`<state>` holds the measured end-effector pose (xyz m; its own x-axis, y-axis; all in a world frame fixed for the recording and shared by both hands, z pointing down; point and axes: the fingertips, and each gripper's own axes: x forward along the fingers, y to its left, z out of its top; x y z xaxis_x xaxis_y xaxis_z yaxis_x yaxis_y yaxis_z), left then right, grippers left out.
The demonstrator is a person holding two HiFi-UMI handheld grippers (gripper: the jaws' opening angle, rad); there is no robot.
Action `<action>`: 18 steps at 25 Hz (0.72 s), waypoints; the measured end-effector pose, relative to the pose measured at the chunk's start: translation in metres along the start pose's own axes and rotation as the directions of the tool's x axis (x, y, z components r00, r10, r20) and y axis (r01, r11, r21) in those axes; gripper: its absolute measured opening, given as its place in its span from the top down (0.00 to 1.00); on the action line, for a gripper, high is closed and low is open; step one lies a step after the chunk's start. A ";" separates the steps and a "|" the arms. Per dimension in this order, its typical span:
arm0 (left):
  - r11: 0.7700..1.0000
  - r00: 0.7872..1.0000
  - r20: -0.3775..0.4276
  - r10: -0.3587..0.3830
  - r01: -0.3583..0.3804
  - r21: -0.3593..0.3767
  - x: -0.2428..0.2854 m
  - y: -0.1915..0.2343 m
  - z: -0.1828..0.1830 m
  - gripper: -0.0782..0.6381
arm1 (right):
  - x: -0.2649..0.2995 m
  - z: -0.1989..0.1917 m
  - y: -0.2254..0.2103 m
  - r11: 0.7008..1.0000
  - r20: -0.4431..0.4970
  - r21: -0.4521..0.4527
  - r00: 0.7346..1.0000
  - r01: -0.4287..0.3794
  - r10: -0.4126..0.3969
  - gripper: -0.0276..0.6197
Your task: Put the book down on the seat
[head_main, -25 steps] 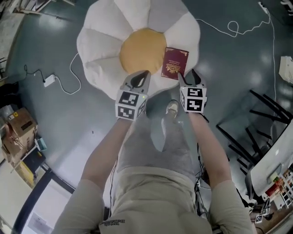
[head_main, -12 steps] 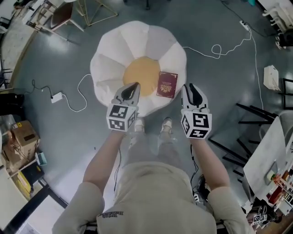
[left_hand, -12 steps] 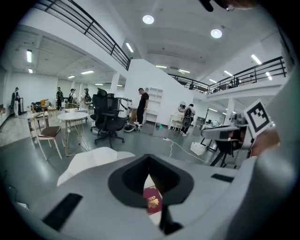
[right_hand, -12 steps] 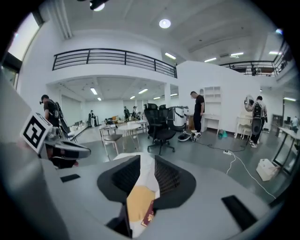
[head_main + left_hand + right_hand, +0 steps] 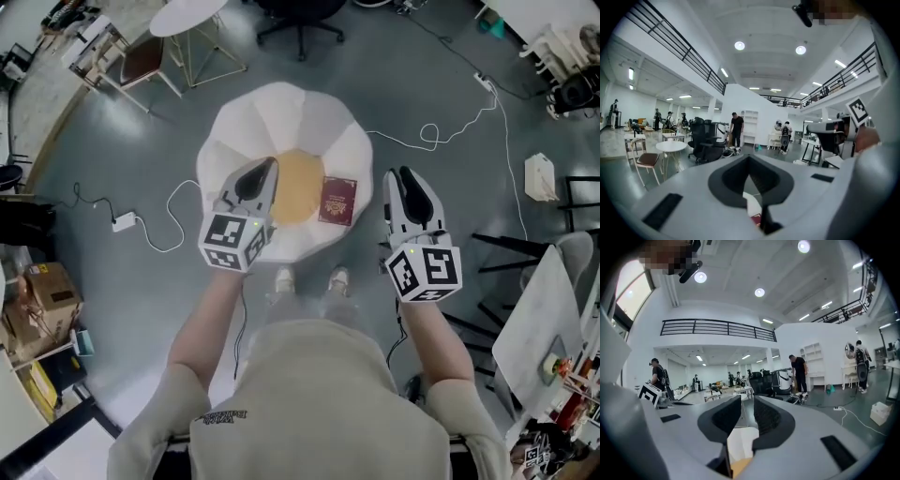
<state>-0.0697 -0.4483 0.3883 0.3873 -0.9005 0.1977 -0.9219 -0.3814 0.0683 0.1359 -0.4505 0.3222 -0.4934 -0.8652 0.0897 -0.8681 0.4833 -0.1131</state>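
Observation:
A dark red book (image 5: 337, 202) lies flat on the flower-shaped seat (image 5: 234, 141), on its right side where the yellow centre meets a white petal. Both grippers are held high above the floor, well clear of the book. My left gripper (image 5: 255, 178) is over the seat's left part, shut and empty. In the left gripper view its tips (image 5: 749, 159) meet, with a bit of seat and book (image 5: 754, 219) showing below. My right gripper (image 5: 401, 178) is to the right of the book. Its jaws (image 5: 747, 404) have just been closing, now a narrow gap with nothing between them.
The person's shoes (image 5: 284, 278) stand at the seat's near edge. White cables (image 5: 169, 216) and a power strip (image 5: 124, 222) lie on the grey floor. A round table (image 5: 187, 14) and chairs stand beyond; cardboard boxes (image 5: 47, 281) at left, black frames (image 5: 525, 253) at right.
Both grippers have risen away from the seat as the person straightened up, and the seat looks smaller. The book stays where it lay. The right jaws have narrowed.

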 end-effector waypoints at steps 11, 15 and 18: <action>0.989 0.983 0.181 -0.043 0.017 0.145 -0.055 -0.016 0.121 0.88 | -0.026 0.087 0.037 0.995 0.109 -0.079 0.991 -0.068 0.077 0.89; 0.980 0.974 0.218 -0.059 0.015 0.198 -0.070 -0.035 0.139 0.88 | -0.035 0.093 0.056 0.986 0.137 -0.101 0.979 -0.135 0.148 0.92; 0.985 0.964 0.251 -0.087 0.046 0.167 -0.078 -0.053 0.150 0.88 | -0.041 0.097 0.073 0.972 0.166 -0.086 0.959 -0.218 0.230 0.94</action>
<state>-0.0487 -0.3888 0.2226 0.4573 -0.8872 -0.0612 -0.8879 -0.4516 -0.0873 0.0976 -0.3924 0.2145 -0.6637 -0.7408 -0.1037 -0.7409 0.6701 -0.0449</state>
